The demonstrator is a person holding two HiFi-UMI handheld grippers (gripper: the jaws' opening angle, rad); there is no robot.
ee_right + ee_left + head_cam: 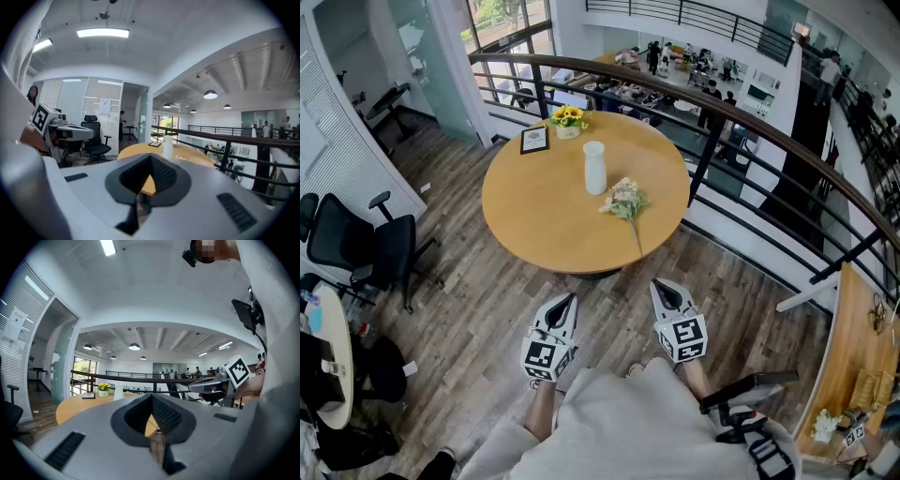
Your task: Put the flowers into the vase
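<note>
One flower bunch (625, 201) flat, blooms twd vase (594, 167), stem twd table (581, 269) edge

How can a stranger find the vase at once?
Look at the round wooden table beside the curved railing. Near its middle stands a white vase, upright. Only it is tall and plain: the yellow flower pot and picture frame sit at the far edge, the bouquet lies flat beside it.
</note>
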